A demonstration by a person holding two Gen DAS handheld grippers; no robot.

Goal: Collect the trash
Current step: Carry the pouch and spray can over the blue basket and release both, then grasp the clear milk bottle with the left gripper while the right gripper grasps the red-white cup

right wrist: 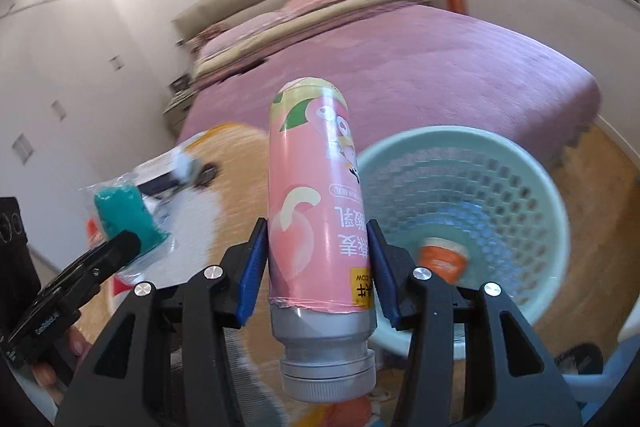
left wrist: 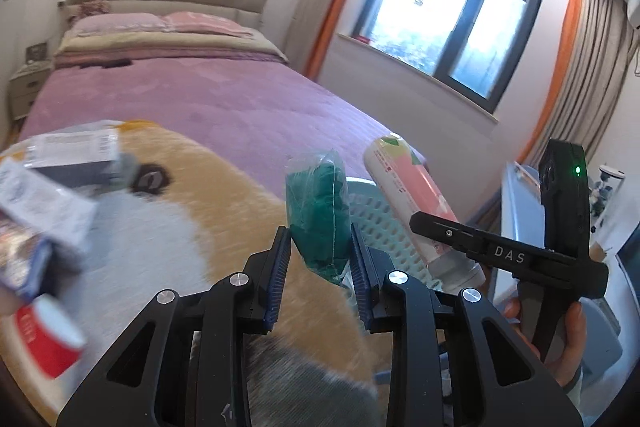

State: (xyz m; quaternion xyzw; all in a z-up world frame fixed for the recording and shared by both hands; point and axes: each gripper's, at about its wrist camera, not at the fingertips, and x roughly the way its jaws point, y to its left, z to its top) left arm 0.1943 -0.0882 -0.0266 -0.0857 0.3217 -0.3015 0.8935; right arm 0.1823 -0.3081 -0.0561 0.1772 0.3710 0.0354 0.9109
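My left gripper (left wrist: 320, 239) is shut on a clear plastic bag with green stuff inside (left wrist: 318, 211) and holds it up over the bed's foot. My right gripper (right wrist: 318, 247) is shut on a pink peach-print bottle (right wrist: 316, 211), cap end toward the camera, held just left of a pale green mesh basket (right wrist: 532, 163). An orange-and-white cup (right wrist: 442, 259) lies inside the basket. The bottle (left wrist: 416, 203) and right gripper (left wrist: 452, 239) also show in the left wrist view, in front of the basket (left wrist: 380, 219). The bag (right wrist: 124, 219) shows at left in the right wrist view.
More trash lies on the orange-and-white plush blanket (left wrist: 168, 227): a grey box (left wrist: 76, 155), white packets (left wrist: 44, 203), a red-and-white cup (left wrist: 48, 343). The purple bed (left wrist: 208, 99) stretches behind. A window (left wrist: 448, 23) and curtains stand at the right. Wood floor surrounds the basket.
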